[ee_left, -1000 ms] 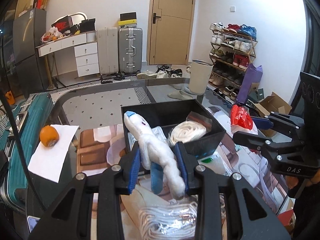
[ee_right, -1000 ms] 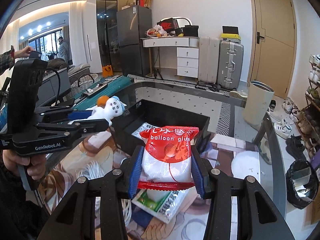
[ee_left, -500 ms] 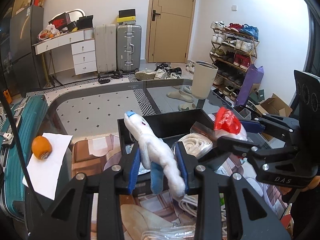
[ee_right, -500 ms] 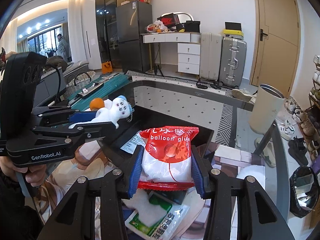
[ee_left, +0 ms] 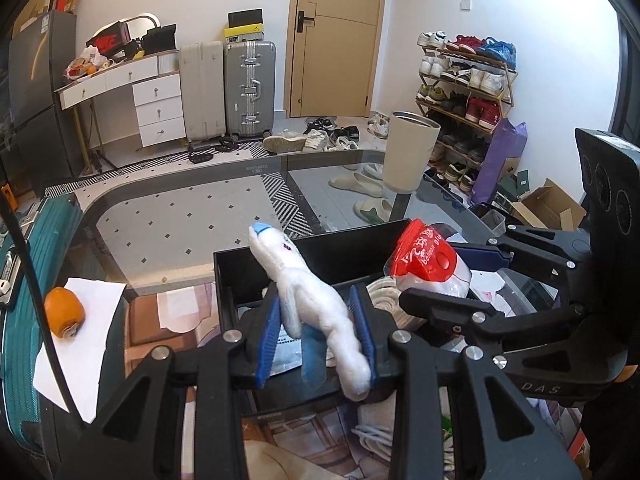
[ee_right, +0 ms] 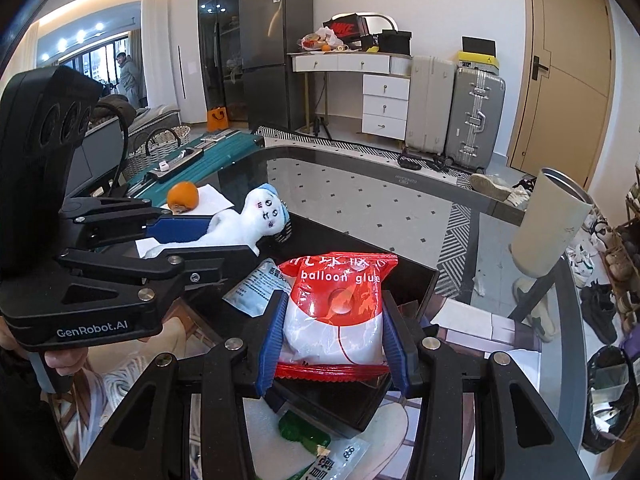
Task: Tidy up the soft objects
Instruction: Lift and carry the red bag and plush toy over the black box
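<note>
My left gripper (ee_left: 318, 334) is shut on a white plush doll (ee_left: 308, 296) with a blue cap, held above the near part of a black open box (ee_left: 320, 246). The doll also shows in the right wrist view (ee_right: 256, 222), at the box's left wall. My right gripper (ee_right: 334, 340) is shut on a red and white "balloon glue" bag (ee_right: 338, 312), held over the box (ee_right: 412, 280). That bag shows in the left wrist view (ee_left: 430, 262) at the box's right side. A coiled white rope (ee_left: 384, 298) and a packet (ee_right: 256, 286) lie inside the box.
An orange (ee_left: 64, 312) sits on white paper (ee_left: 80, 344) at the table's left, beside a teal suitcase (ee_left: 24, 280). A beige bin (ee_left: 408, 156) stands beyond the glass table's far edge. More rope (ee_left: 380, 436) and a green-printed packet (ee_right: 320, 452) lie on the table in front of the box.
Both grippers have moved forward toward the box, each still holding its item. The bag has moved from beside the box to over its right side.
</note>
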Demonstrator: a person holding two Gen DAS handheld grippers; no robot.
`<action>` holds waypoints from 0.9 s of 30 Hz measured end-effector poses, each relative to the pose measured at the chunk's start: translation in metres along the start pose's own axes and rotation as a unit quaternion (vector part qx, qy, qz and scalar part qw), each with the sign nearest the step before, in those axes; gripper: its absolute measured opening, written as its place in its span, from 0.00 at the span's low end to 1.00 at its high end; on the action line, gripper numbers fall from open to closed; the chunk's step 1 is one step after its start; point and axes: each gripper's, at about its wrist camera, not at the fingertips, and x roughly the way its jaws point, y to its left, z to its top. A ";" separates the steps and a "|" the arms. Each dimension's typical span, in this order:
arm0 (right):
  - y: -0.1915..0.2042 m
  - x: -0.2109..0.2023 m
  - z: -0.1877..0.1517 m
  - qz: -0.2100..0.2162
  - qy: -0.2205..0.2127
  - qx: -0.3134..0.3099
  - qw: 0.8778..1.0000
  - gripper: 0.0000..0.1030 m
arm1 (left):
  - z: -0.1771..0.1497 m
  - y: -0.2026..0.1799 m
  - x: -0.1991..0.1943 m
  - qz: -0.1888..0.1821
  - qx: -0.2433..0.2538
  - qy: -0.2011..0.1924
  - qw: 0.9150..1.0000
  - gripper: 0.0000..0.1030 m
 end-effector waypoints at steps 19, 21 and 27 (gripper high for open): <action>-0.008 0.036 -0.001 0.012 0.028 -0.017 0.999 0.44 | -0.005 -0.003 0.029 -0.007 0.014 0.046 0.999 0.32; -0.008 0.037 0.000 0.014 0.030 -0.019 0.999 0.44 | -0.007 -0.006 0.029 -0.009 0.016 0.052 0.998 0.31; -0.007 0.035 -0.002 0.020 0.040 -0.025 0.999 0.44 | -0.009 -0.010 0.025 -0.016 0.019 0.064 0.998 0.31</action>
